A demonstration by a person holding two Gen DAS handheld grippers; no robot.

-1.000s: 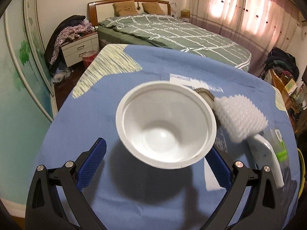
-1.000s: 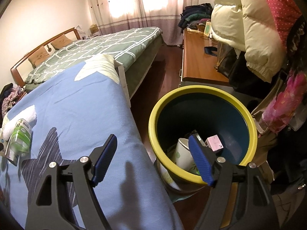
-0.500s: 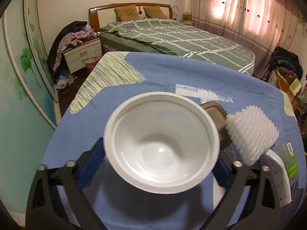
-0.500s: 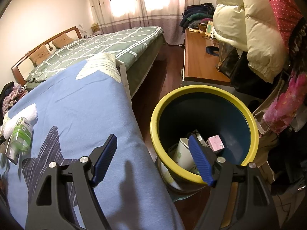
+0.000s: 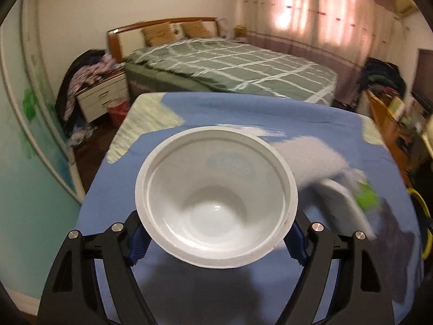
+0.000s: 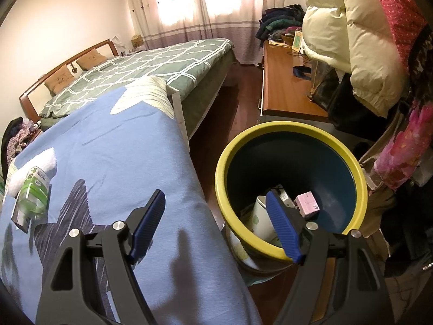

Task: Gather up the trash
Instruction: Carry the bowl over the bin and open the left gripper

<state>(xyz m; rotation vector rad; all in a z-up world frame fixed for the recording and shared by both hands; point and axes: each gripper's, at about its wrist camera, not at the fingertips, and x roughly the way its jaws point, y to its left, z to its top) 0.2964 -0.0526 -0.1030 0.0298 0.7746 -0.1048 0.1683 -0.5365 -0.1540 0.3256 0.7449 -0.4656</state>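
A white plastic bowl [image 5: 216,197] fills the middle of the left wrist view, mouth towards the camera. It sits between the blue pads of my left gripper [image 5: 216,241], whose jaws are closing and press on its sides. It hangs above the blue cloth [image 5: 243,108], with a shadow under it. Blurred behind it lie white foam [image 5: 311,154] and a green-and-white pack [image 5: 366,199]. My right gripper [image 6: 215,200] is open and empty, over the cloth's edge beside the yellow-rimmed bin [image 6: 289,127]. The bin holds a pink box [image 6: 307,205] and a white cup [image 6: 259,214].
The green pack [image 6: 32,192] and foam [image 6: 40,162] lie at the left of the cloth in the right wrist view. A bed [image 6: 162,59] stands beyond. A wooden desk [image 6: 284,86] and hanging coats [image 6: 338,27] crowd the bin's far side.
My left gripper's jaws have closed in on the bowl and lifted it off the cloth; the view has swung and blurred. The right gripper has not moved.
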